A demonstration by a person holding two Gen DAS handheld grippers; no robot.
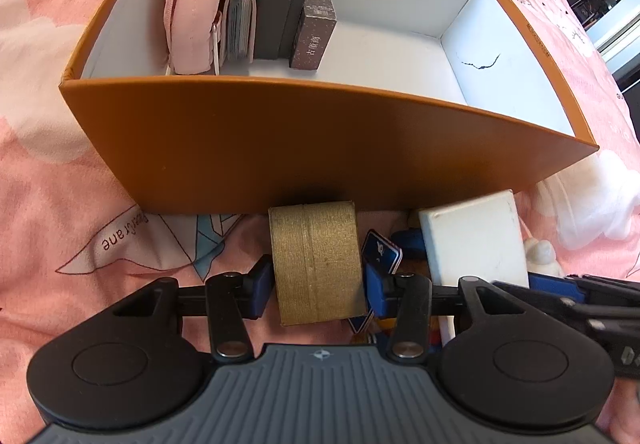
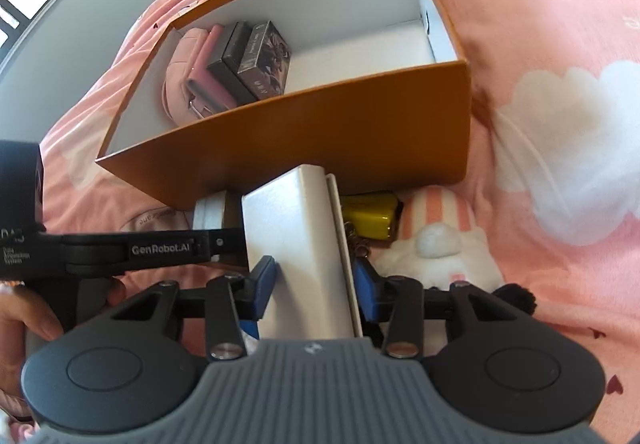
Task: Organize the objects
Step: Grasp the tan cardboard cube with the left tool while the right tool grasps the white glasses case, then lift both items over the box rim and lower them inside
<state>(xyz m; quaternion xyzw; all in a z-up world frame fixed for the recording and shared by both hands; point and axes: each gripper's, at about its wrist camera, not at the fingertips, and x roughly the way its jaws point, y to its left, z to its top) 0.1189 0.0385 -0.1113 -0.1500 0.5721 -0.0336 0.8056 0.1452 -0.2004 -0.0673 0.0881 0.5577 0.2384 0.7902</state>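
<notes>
We had both grippers down at the near wall of the orange cardboard box with the white lining (image 1: 320, 132), which sat on the pink printed bedspread (image 1: 60, 204). The left gripper (image 1: 318, 290) had its blue pads against the two sides of the gold, ribbed rectangular box (image 1: 316, 264), so we read that as a grip, though the gold box looked as if it was resting on the bed, right against the orange wall. The right gripper (image 2: 316, 284) was closed on the flat white slab-shaped case (image 2: 304, 244), which stood tilted, its top edge just before the box wall.

Inside, along the left end, stood a neat row: a pink padded pouch (image 1: 196, 0), a pink card wallet (image 1: 242, 4), a dark grey carton (image 1: 280, 0) and a brown printed carton (image 1: 316, 20). The rest of the floor was bare.

To do this well, we judged each piece needed a straight lift clear of the rim before crossing over; dragging would snag the wall and shove the box. We'd set the gold box upright beside the brown carton, then the white case next to it, one hand at a time so the grippers didn't collide. A yellow glossy object (image 2: 370, 218) and a striped plush toy (image 2: 436, 240) lay close by the white case, so a clean vertical start mattered.
</notes>
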